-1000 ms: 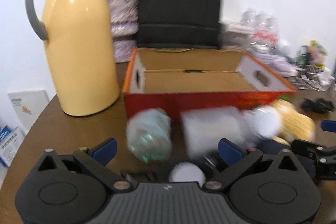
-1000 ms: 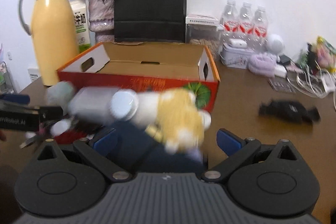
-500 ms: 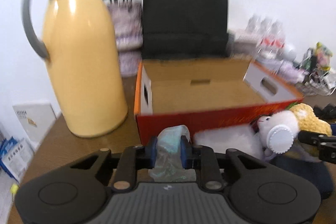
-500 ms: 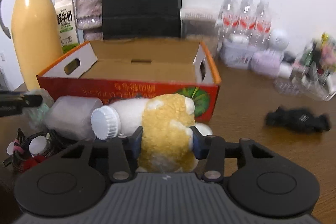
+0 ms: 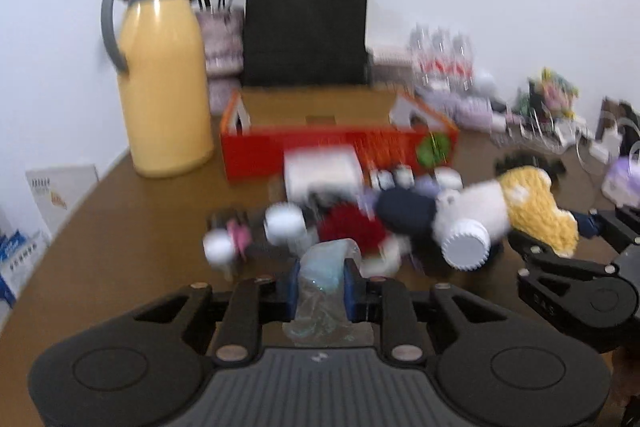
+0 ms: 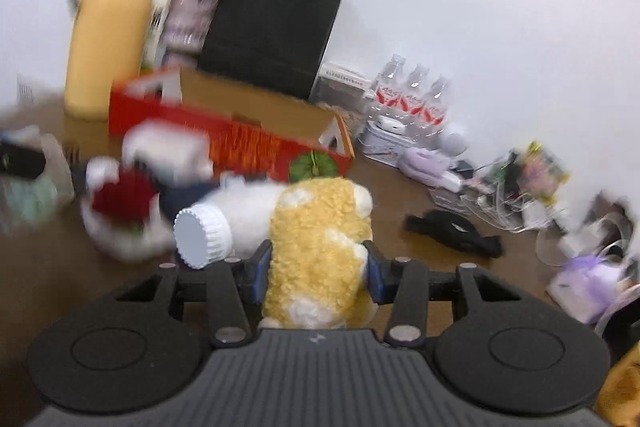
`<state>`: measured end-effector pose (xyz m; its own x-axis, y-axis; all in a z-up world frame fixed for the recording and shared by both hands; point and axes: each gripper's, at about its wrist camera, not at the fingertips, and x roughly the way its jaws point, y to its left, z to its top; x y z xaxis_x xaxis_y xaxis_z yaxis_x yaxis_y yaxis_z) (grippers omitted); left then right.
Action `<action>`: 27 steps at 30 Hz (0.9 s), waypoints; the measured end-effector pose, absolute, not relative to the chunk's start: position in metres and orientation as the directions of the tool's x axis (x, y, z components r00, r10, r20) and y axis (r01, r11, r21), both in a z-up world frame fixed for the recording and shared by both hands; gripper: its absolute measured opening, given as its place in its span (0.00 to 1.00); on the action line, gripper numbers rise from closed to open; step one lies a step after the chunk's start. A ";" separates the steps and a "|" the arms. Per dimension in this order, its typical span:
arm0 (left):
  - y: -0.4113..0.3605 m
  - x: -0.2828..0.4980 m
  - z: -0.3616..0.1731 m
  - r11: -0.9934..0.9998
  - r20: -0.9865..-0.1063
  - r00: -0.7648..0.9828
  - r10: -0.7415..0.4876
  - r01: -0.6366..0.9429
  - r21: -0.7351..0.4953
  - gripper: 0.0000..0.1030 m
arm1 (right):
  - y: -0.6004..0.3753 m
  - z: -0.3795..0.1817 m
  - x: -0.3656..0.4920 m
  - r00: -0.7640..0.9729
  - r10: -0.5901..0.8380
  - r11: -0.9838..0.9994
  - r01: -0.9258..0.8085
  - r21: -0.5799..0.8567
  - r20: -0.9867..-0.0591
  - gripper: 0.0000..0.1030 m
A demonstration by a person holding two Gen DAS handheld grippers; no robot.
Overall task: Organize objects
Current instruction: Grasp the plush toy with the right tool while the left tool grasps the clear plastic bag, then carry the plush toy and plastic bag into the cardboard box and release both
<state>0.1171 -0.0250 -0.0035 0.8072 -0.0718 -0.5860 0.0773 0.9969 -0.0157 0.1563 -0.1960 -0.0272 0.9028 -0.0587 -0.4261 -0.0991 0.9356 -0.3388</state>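
My left gripper (image 5: 320, 285) is shut on a crumpled clear plastic bag (image 5: 326, 263), pinched between its blue pads. The right gripper (image 6: 318, 271) is shut on a yellow-and-white plush toy (image 6: 320, 247); the same plush toy (image 5: 532, 207) shows at the right of the left wrist view, with the right gripper's fingers (image 5: 560, 259) under it. A white-capped bottle (image 6: 204, 235) lies beside the plush. An open orange cardboard box (image 5: 340, 143) stands behind a pile of small things: a white box (image 5: 320, 173), a red fuzzy ball (image 5: 352, 227) and a navy pouch (image 5: 404, 211).
A tall yellow thermos (image 5: 164, 87), a flower vase (image 5: 222, 39) and a black paper bag (image 5: 306, 27) line the back wall. Water bottles (image 6: 412, 103), cables and small clutter crowd the right. A black item (image 6: 452, 231) lies on the brown table (image 5: 120, 227).
Both grippers closed, the left on the plastic bag and the right on the plush toy, then drew back from the orange box, which now looks farther away. The right view has tilted.
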 end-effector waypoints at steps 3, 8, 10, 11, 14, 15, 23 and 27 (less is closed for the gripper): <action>-0.031 0.092 -0.010 0.996 -0.601 0.795 -0.085 0.089 -0.023 0.20 | -0.189 -0.037 0.130 0.913 -0.101 0.918 -0.067 -0.390 -0.395 0.45; -0.032 0.065 -0.011 0.995 -0.588 0.804 -0.089 0.101 -0.012 0.20 | -0.186 -0.038 0.090 0.941 -0.144 0.880 -0.020 -0.475 -0.305 0.45; -0.033 0.063 -0.013 0.994 -0.591 0.800 -0.101 0.106 -0.026 0.20 | -0.186 -0.039 0.082 0.928 -0.076 0.897 -0.097 -0.432 -0.365 0.45; -0.034 0.059 -0.013 0.993 -0.592 0.799 -0.110 0.107 -0.039 0.20 | -0.185 -0.043 0.078 0.919 -0.052 0.899 -0.127 -0.419 -0.390 0.45; -0.031 0.052 -0.002 0.978 -0.542 0.814 -0.208 0.162 -0.132 0.20 | -0.179 -0.044 0.056 0.935 -0.040 0.899 -0.121 -0.420 -0.354 0.45; -0.032 0.052 0.002 0.966 -0.517 0.817 -0.256 0.191 -0.177 0.20 | -0.181 -0.041 0.054 0.927 -0.002 0.916 -0.149 -0.373 -0.375 0.45; -0.049 0.069 -0.034 0.973 -0.599 0.768 -0.227 0.198 -0.115 0.22 | -0.192 -0.036 0.057 0.906 0.020 0.965 -0.128 -0.228 -0.423 0.45; -0.036 0.063 -0.013 0.958 -0.547 0.787 -0.284 0.213 -0.191 0.22 | -0.204 -0.032 0.056 0.905 0.054 0.980 -0.130 -0.154 -0.421 0.45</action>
<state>0.0628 -0.0362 -0.0129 0.7872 -0.2841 -0.5473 0.2130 0.9582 -0.1910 0.0559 -0.2043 -0.0318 0.9054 0.0537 -0.4211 -0.1295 0.9796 -0.1535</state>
